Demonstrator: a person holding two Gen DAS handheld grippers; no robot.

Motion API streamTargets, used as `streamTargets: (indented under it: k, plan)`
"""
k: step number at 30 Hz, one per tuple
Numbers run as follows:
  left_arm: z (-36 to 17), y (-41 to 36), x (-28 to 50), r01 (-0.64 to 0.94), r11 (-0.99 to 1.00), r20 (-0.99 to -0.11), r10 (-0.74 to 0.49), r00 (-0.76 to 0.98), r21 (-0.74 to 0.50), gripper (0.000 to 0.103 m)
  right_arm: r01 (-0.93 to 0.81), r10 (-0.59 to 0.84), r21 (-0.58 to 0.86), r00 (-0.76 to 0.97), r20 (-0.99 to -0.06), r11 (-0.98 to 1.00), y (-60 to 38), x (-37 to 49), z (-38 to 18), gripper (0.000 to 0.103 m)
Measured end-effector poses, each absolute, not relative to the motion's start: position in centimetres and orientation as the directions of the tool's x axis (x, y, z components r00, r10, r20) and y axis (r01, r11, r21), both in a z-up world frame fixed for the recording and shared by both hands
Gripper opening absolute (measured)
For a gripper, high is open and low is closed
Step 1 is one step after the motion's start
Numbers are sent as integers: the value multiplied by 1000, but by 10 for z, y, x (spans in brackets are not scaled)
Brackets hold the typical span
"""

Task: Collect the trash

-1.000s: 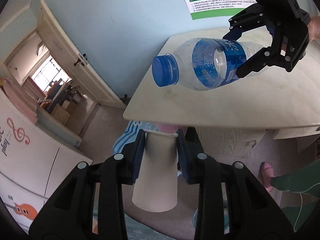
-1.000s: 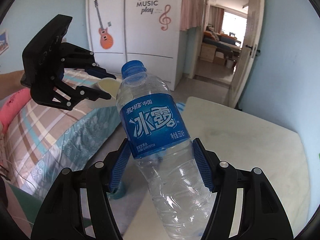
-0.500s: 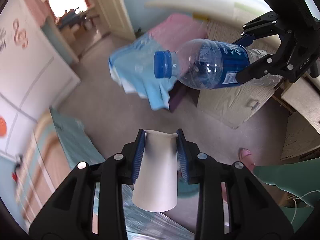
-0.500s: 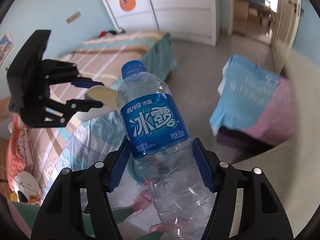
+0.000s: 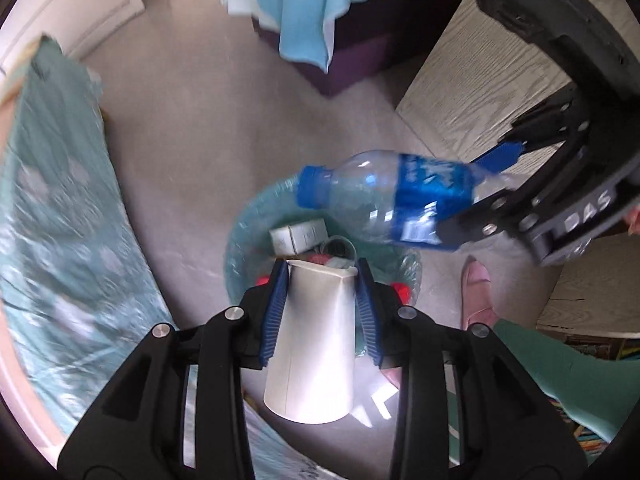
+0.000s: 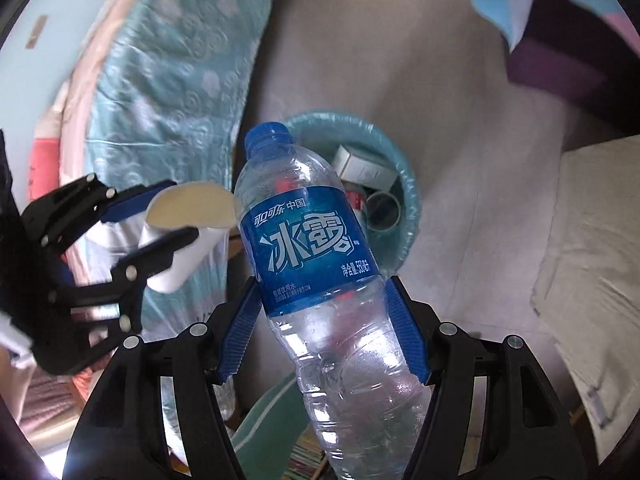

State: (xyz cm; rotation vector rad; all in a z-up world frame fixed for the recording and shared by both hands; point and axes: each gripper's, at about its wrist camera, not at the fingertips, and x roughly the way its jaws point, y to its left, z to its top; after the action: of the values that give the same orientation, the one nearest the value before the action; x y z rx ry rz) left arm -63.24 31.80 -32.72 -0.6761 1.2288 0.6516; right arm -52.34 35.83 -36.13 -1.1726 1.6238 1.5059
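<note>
My left gripper (image 5: 320,276) is shut on a white paper cup (image 5: 312,340), squeezed flat at its mouth, and points down over a round bin (image 5: 240,236) lined with a teal bag. My right gripper (image 6: 324,320) is shut on a clear plastic water bottle (image 6: 316,264) with a blue cap and blue label. In the left wrist view the bottle (image 5: 392,204) hangs over the bin's far rim, cap to the left. In the right wrist view the bin (image 6: 404,168) lies behind the bottle, with the left gripper (image 6: 168,216) and cup (image 6: 188,224) to its left.
The bin holds a small white box (image 5: 298,236), a tape roll (image 6: 382,206) and red scraps. A bed with a teal cover (image 5: 52,208) runs along the left. A wooden cabinet (image 5: 480,76) stands right. A person's pink slipper (image 5: 476,292) and green trouser leg (image 5: 560,368) are beside the bin.
Both grippers have dropped from table height and tipped down toward the floor. The bin has come into view beneath them. Cup and bottle stay gripped.
</note>
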Motion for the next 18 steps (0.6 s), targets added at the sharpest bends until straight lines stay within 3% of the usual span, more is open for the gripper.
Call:
streamTargets:
  k: [2, 5, 8, 15, 18]
  plan:
    - [-344, 322, -638, -781, 611, -974, 68, 215, -130, 32, -908, -210, 418, -404, -890, -27, 362, -535, -387, 65]
    - [-363, 328, -648, -823, 545, -974, 46, 224, -163, 55, -891, -216, 452, -447, -868, 29, 369, -542, -407, 70]
    - [-368, 326, -650, -821, 556, -981, 50, 186, -128, 67, -906, -219, 420, -420, -881, 49, 377, -545, -416, 80]
    - [-324, 324, -660, -804, 587, -978, 96, 188, -97, 75, -903, -130, 429, -427, -895, 17, 384, -519, -358, 82]
    - [-292, 323, -663, -800, 597, -971, 153, 186, -59, 89, -893, -74, 449, -447, -891, -16, 380, -512, -316, 82]
